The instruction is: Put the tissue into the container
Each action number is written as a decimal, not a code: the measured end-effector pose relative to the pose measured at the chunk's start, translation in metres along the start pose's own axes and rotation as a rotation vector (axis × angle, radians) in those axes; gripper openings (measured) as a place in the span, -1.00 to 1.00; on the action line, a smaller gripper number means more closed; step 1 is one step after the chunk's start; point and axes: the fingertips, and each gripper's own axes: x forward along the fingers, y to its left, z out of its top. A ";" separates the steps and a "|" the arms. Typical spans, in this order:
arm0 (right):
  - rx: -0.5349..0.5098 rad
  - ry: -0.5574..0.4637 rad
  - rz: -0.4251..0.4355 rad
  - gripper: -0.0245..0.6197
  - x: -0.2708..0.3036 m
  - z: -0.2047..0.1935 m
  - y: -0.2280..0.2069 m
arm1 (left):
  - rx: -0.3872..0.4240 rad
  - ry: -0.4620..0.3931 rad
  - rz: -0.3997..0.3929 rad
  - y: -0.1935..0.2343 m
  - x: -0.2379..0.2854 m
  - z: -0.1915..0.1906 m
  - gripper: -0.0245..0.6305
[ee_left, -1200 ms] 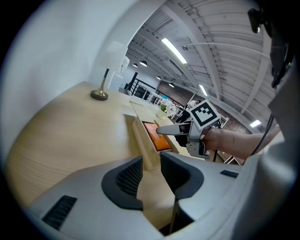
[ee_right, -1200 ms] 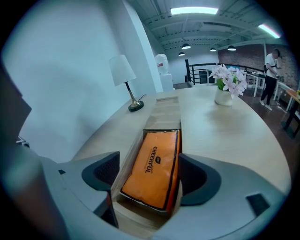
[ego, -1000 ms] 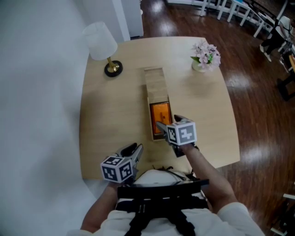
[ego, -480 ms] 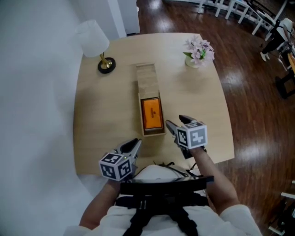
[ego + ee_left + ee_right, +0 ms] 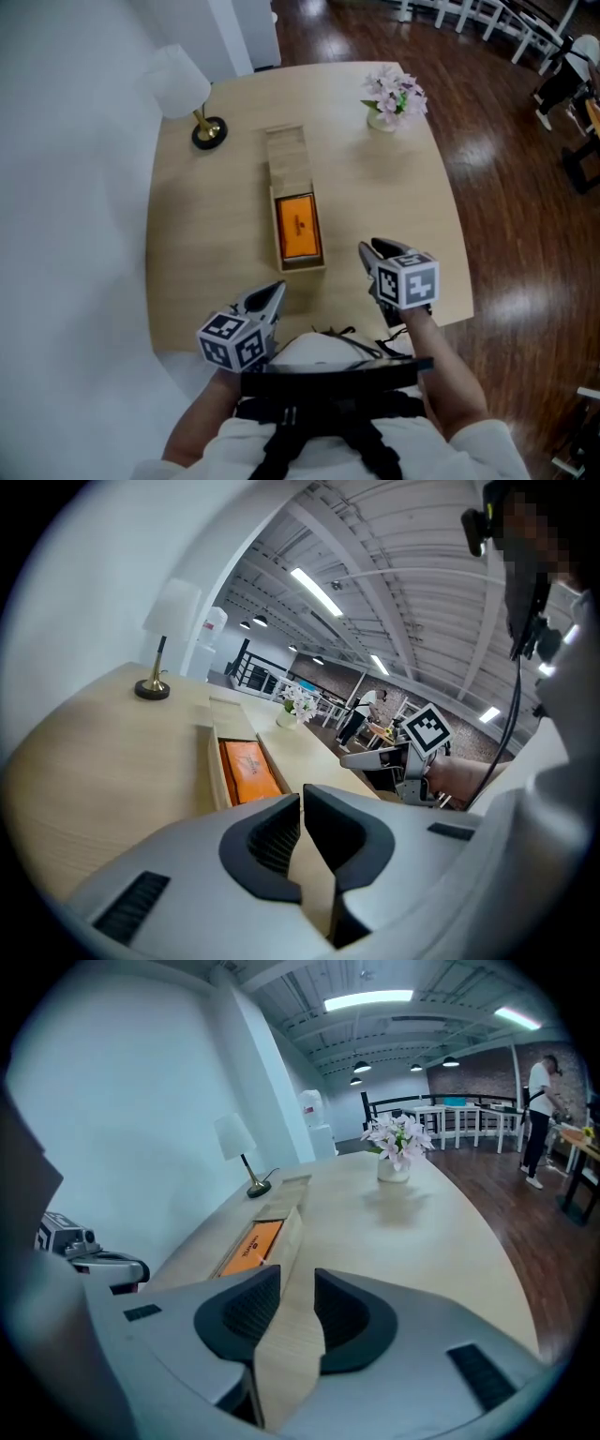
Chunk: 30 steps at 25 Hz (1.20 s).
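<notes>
While left claw (image 5: 273, 292) and right claw (image 5: 368, 249) close empty, tissue (image 5: 298, 226) in container (image 5: 286, 155), just ahead

I work in a big open loft-style hall: above my worktop (image 5: 216, 244) run bare ceiling beams (image 5: 394, 555) and strip lights (image 5: 367, 1000). Beyond the worktop lie dark wood floor (image 5: 506, 206), white tables (image 5: 441, 1110) and a brick wall (image 5: 473, 1072).

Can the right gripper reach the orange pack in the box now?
Probably yes: the orange pack lies uncovered in the box, only bare table between it and the right gripper, whose empty jaws are closing.
</notes>
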 end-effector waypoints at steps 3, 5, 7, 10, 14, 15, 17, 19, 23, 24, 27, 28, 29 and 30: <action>0.010 -0.016 0.006 -0.66 -0.010 0.000 -0.006 | 0.009 0.000 -0.004 -0.006 0.001 0.002 -0.93; 0.012 -0.020 0.003 -0.68 -0.016 -0.001 -0.010 | 0.013 0.005 -0.011 -0.011 0.002 0.001 -0.93; 0.006 -0.016 -0.009 -0.73 -0.022 -0.005 -0.014 | 0.011 0.010 -0.017 -0.015 0.003 -0.001 -0.93; 0.000 -0.013 -0.025 -0.82 -0.031 -0.012 -0.020 | 0.010 0.020 -0.028 -0.022 0.005 -0.003 -0.93; 0.036 -0.029 -0.033 -0.92 -0.045 -0.019 -0.031 | 0.012 0.033 -0.049 -0.030 0.009 -0.005 -0.93; 0.052 -0.034 -0.031 -0.92 -0.047 -0.021 -0.034 | 0.014 0.034 -0.053 -0.030 0.011 -0.005 -0.93; 0.074 -0.037 -0.035 -0.92 -0.052 -0.025 -0.040 | 0.022 0.040 -0.062 -0.034 0.013 -0.007 -0.93; 0.089 -0.035 -0.037 -0.92 -0.055 -0.030 -0.044 | 0.040 0.052 -0.072 -0.038 0.016 -0.010 -0.93; 0.119 -0.034 -0.021 -0.92 -0.055 -0.034 -0.045 | 0.070 0.091 -0.083 -0.046 0.020 -0.011 -0.93; 0.120 -0.035 -0.018 -0.92 -0.054 -0.033 -0.044 | 0.074 0.096 -0.085 -0.047 0.021 -0.012 -0.93; 0.114 -0.038 -0.011 -0.92 -0.053 -0.031 -0.043 | 0.088 0.100 -0.083 -0.042 0.022 -0.015 -0.93; 0.110 -0.037 -0.012 -0.92 -0.052 -0.030 -0.043 | 0.094 0.099 -0.080 -0.040 0.023 -0.016 -0.93; 0.106 -0.037 -0.012 -0.92 -0.052 -0.030 -0.043 | 0.099 0.099 -0.078 -0.038 0.023 -0.018 -0.93; 0.101 -0.036 -0.012 -0.92 -0.052 -0.028 -0.043 | 0.100 0.101 -0.077 -0.037 0.023 -0.018 -0.93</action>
